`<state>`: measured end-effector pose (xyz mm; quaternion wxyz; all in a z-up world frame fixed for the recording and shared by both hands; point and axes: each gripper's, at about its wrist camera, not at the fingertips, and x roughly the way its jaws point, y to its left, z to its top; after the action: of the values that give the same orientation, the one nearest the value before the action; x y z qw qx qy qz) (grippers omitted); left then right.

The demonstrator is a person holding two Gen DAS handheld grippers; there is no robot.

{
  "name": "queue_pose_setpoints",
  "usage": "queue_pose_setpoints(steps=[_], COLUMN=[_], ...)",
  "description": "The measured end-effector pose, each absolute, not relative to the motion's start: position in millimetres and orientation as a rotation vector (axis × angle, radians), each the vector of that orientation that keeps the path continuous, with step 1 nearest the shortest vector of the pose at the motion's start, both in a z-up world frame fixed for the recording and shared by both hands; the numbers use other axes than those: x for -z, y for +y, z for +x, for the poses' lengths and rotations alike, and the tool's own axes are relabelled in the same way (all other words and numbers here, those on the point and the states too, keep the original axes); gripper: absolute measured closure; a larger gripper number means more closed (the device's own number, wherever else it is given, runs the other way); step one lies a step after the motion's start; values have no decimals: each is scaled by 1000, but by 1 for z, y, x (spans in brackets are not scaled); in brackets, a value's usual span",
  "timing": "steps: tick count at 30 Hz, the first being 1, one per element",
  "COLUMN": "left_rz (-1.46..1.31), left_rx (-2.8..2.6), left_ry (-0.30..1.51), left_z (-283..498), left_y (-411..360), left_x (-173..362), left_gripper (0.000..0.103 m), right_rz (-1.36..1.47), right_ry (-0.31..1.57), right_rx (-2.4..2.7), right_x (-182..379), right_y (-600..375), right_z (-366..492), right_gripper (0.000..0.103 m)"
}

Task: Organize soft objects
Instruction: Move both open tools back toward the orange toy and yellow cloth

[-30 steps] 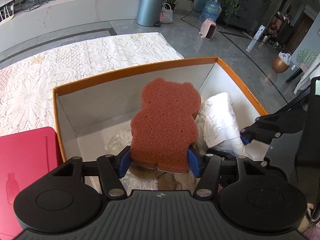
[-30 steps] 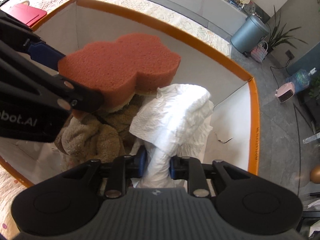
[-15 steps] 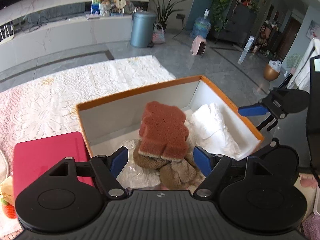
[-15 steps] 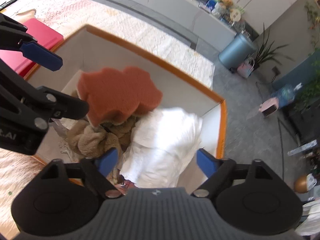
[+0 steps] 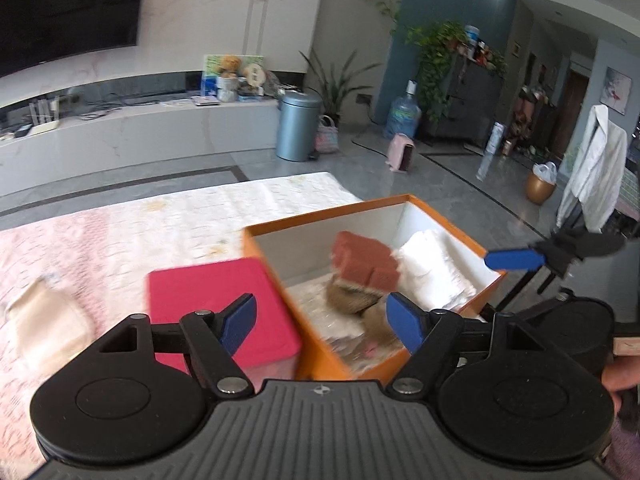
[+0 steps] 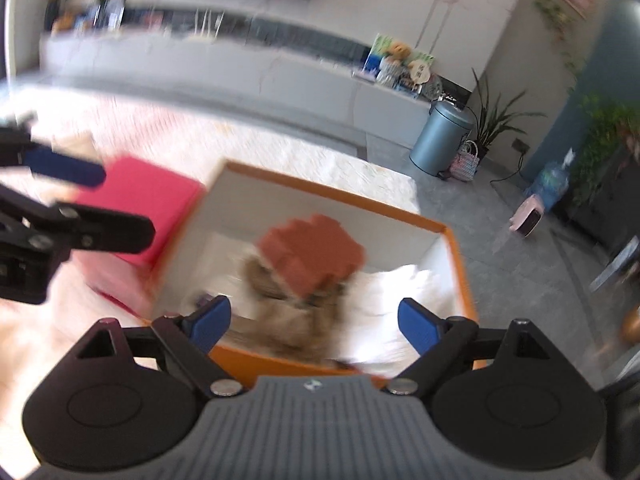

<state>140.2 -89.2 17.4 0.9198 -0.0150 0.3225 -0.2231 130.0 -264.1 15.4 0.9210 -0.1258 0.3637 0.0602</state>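
An orange box with white inner walls stands on the lace-covered table; it also shows in the right wrist view. Inside lie a red-brown bear-shaped sponge on top of a brown plush item, and a white cloth to their right. My left gripper is open and empty, above the box's near left corner. My right gripper is open and empty, above the box's near wall. The right view is blurred.
A pink-red flat lid or box lies left of the orange box. A cream soft item lies on the lace tablecloth further left. Beyond the table are grey floor, a grey bin and a low white cabinet.
Both grippers let go and opened, then pulled back and up from the box. The sponge now rests on the plush item, and the white cloth lies beside it.
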Motion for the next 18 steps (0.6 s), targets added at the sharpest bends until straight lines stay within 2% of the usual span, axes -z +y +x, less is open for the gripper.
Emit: queue_pose_setpoints(steps=[7,13,18], left_rz=[-33,-63,-123], left_rx=[342,255,205], left_ry=[647,674,701], left_z=[109,89,83], left_y=[-39,4,36], left_x=[-7,9,24], left_gripper=[20,24,26], right_rz=[-83,-45,-52], right_ry=[640,590,595], right_rx=[-116,-142,-188], right_x=[-1,13,28], right_y=[-215,-170,-135], right_z=[85,61,53], right_gripper=[14,15,24])
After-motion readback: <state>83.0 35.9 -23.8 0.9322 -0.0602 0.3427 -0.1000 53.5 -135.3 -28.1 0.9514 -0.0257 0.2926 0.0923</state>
